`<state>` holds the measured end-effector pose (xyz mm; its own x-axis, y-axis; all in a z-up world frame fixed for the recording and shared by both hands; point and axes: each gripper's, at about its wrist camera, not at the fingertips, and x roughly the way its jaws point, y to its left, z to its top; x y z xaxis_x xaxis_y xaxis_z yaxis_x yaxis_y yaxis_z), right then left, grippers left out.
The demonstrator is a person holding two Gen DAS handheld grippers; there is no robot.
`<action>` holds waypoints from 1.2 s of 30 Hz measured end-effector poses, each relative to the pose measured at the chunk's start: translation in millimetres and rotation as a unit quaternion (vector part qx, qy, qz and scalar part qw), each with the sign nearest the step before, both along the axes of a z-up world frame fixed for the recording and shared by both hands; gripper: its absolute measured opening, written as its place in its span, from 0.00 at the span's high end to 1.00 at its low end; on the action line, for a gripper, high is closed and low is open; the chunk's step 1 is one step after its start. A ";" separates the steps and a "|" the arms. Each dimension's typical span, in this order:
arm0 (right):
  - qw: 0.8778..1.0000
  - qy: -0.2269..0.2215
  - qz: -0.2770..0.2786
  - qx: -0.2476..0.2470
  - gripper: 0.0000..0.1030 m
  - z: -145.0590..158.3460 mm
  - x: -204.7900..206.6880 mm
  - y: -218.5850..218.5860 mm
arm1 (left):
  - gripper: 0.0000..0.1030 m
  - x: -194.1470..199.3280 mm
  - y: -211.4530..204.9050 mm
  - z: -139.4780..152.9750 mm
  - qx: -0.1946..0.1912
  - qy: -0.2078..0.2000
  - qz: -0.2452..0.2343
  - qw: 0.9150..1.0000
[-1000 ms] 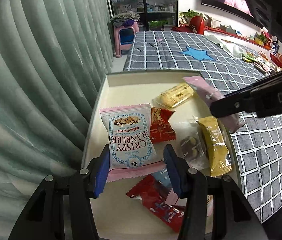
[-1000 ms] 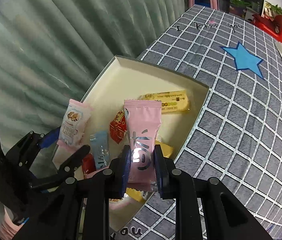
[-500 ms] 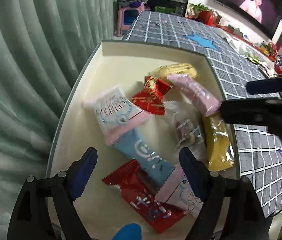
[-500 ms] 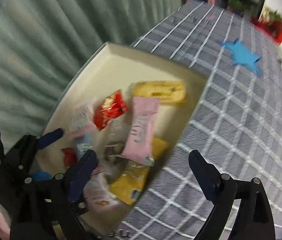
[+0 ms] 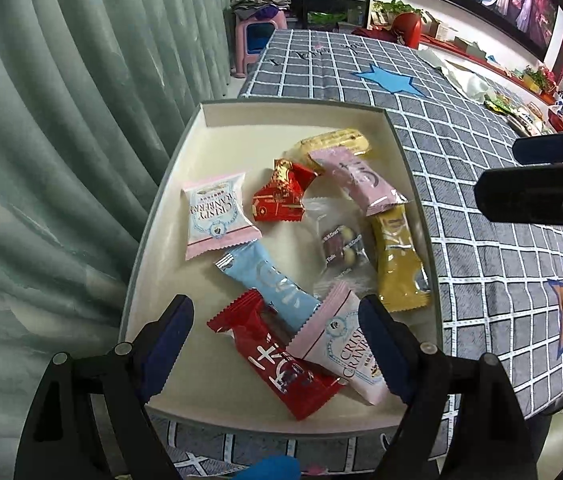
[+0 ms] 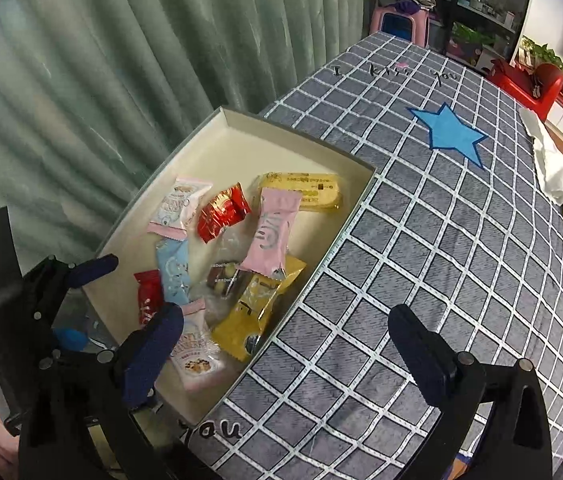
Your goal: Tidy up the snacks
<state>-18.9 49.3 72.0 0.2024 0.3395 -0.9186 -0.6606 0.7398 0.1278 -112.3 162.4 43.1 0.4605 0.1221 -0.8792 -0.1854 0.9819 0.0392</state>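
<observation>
Snacks lie loose in the cream tray (image 5: 169,184), which sits at the curtain-side edge of the checked cloth (image 5: 481,264); your left gripper (image 5: 277,340) hangs over the tray's near end with its jaws wide apart and nothing pressed between them, though the red bar (image 5: 281,356) and one cranberry pack (image 5: 345,344) lie below the gap; your right gripper (image 6: 285,344) has its jaws opening, one finger over the tray's near corner, the other over bare cloth, nothing held.

In the left view the pink bar (image 5: 357,180) lies with its long axis diagonal, far end on the yellow biscuit pack (image 5: 337,144), near end pointing to the tray's right wall and resting on the gold bar (image 5: 397,256); the gold bar runs along that wall, near to far; the blue bar (image 5: 269,284) slants from the middle toward the near right, its near end under the cranberry pack; the red bar slants the same way; a second cranberry pack (image 5: 217,212) lies flat near the left wall, print upside down to you; the red foil pack (image 5: 281,196) sits just beside it; a clear packet (image 5: 337,244) lies between the foil pack and the gold bar.
</observation>
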 end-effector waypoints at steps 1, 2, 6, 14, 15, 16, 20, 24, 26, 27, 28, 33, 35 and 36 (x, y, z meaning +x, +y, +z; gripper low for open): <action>1.000 -0.001 0.001 0.004 0.00 2.6 -1.4 -0.4 | 0.16 0.7 -1.5 2.2 0.004 -0.002 0.002 1.000; 1.000 -0.001 0.002 0.006 0.00 4.3 -2.4 -0.5 | 0.16 1.2 -2.2 3.1 0.007 -0.003 0.004 1.000; 1.000 -0.001 0.007 0.010 0.00 6.5 -6.7 -0.8 | 0.15 1.7 -4.1 5.7 0.015 -0.002 0.007 1.000; 1.000 0.002 0.014 0.019 0.00 10.3 -13.7 -1.3 | 0.15 -2.6 -6.8 7.9 0.023 0.002 0.013 1.000; 1.000 0.002 0.016 0.020 0.00 10.4 -14.0 -1.4 | 0.15 -3.2 -6.8 9.0 0.024 0.001 0.014 1.000; 1.000 0.002 0.017 0.020 0.00 11.2 -15.0 -1.4 | 0.15 -3.0 -7.7 9.2 0.025 0.001 0.015 1.000; 1.000 0.000 0.021 0.023 0.00 13.5 -18.6 -3.7 | 0.15 -4.9 -10.5 10.7 0.031 0.003 0.017 0.999; 0.999 0.000 0.021 0.029 0.00 15.9 -20.2 -8.1 | 0.15 -4.9 -14.0 10.5 0.034 0.005 0.020 0.999; 0.999 -0.001 0.021 0.031 0.00 17.4 -21.0 -10.4 | 0.15 -5.3 -14.6 10.4 0.036 0.007 0.023 0.999; 0.999 -0.001 0.021 0.033 0.00 18.2 -21.4 -11.6 | 0.15 -5.5 -14.8 10.3 0.037 0.008 0.024 0.999; 0.999 -0.001 0.021 0.035 0.00 19.1 -21.8 -13.4 | 0.15 -5.7 -15.0 10.2 0.037 0.009 0.026 0.999; 0.999 0.000 0.022 0.045 0.00 23.0 -23.7 -19.9 | 0.15 -8.0 -14.1 10.8 0.036 0.014 0.040 0.998; 0.999 0.000 0.023 0.049 0.00 24.4 -24.7 -22.5 | 0.15 -9.3 -15.0 12.2 0.040 0.012 0.043 0.998; 0.998 -0.001 0.024 0.050 0.00 25.0 -25.1 -24.2 | 0.15 -11.3 -16.3 14.5 0.041 0.005 0.040 0.998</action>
